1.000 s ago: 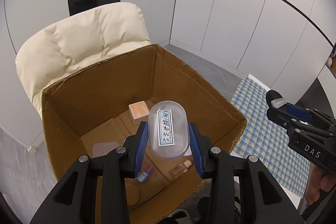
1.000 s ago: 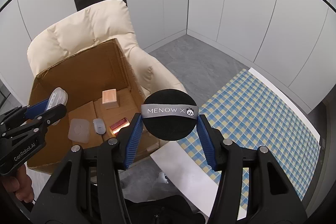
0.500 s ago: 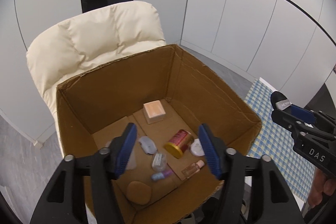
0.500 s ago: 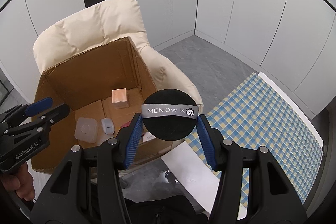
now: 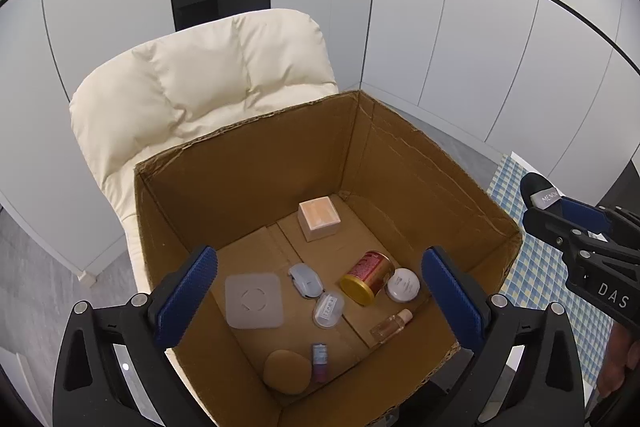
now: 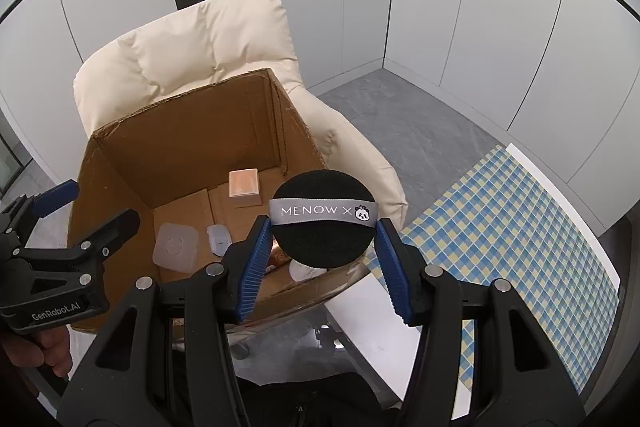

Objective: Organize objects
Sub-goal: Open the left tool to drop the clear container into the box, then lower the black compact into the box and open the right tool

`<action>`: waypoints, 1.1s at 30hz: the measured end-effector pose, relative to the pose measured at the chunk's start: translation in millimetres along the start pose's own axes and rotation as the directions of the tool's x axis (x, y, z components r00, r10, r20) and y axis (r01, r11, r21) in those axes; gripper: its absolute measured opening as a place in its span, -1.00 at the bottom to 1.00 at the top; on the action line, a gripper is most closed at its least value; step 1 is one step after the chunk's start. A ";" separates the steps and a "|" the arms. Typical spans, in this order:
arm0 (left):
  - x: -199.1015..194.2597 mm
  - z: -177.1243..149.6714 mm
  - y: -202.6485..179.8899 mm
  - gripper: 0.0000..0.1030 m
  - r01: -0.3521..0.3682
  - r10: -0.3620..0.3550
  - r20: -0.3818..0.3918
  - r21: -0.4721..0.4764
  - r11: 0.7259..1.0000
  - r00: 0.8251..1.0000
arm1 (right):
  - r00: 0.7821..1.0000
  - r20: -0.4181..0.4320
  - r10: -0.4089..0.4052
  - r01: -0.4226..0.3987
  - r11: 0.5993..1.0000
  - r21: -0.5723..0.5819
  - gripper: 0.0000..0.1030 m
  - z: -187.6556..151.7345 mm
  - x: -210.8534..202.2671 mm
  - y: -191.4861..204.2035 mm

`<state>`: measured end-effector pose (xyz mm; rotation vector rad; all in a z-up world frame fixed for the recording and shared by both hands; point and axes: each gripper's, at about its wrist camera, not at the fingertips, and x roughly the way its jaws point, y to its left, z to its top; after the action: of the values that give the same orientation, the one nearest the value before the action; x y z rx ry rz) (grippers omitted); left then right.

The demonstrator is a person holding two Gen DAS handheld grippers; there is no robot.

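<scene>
An open cardboard box [image 5: 432, 163] stands on a cream chair [image 5: 200, 83]. My left gripper [image 5: 320, 291] is open and empty above the box. Under it the small clear labelled case [image 5: 329, 309] lies on the box floor. My right gripper [image 6: 324, 247] is shut on a black round puff [image 6: 324, 243] with a grey MENOW band, held just right of the box [image 6: 188, 131]; it also shows in the left wrist view [image 5: 538, 187].
In the box lie a pink cube box [image 5: 319, 217], a red and gold can [image 5: 366, 277], a white round compact [image 5: 403, 285], a clear square lid [image 5: 254, 301], a small bottle [image 5: 390, 325] and a tan puff [image 5: 287, 373]. A blue checked cloth [image 6: 520, 227] covers the table at right.
My left gripper opened and let the clear labelled case fall into the box, then drew back and up. The right gripper still holds the black puff near the box's right side.
</scene>
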<state>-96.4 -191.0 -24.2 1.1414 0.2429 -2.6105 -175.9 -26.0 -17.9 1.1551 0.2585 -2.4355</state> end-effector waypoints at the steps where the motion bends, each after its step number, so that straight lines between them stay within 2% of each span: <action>1: -1.0 0.3 1.7 0.99 -0.012 0.012 0.007 -0.006 1.000 1.000 | 1.000 -0.001 0.002 -0.002 1.000 -0.003 0.07 0.2 0.6 1.9; 33: -13.3 -11.4 60.5 0.99 -0.094 0.095 0.012 -0.065 0.994 0.995 | 0.996 -0.013 0.094 -0.095 0.991 -0.099 0.07 11.6 15.3 71.3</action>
<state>-60.5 -242.8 -24.5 1.0842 0.2613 -2.5099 -160.0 -98.0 -21.2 1.1097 0.3167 -2.3094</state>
